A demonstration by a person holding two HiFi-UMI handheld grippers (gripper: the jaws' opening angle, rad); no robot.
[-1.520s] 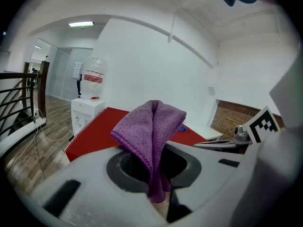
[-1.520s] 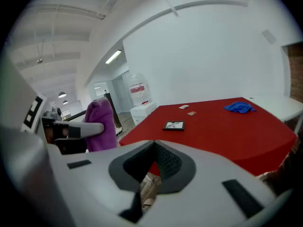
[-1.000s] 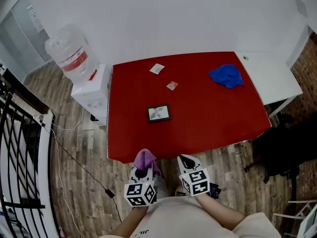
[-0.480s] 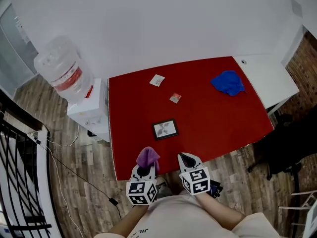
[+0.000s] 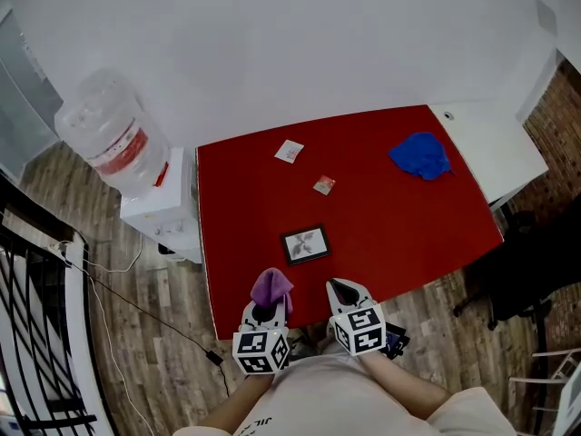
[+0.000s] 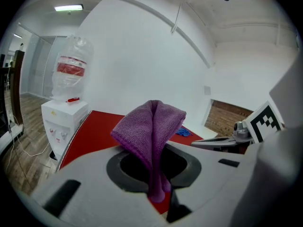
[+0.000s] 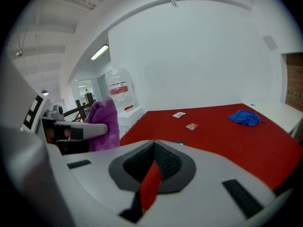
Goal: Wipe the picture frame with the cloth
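- Approaching: wiping not yet begun. Left gripper (image 5: 265, 309) is clamped on the cloth (image 5: 270, 287), which bunches upward.
- Right gripper (image 5: 342, 292) clenched, empty.
- Frame (image 5: 306, 243) lies flat near the tabletop's (image 5: 408, 216) 6 o'clock edge, apart from both grippers.
- Next: likely reach forward and lower the cloth onto the frame.
- Grippers side by side near the body, pointing 12 o'clock.
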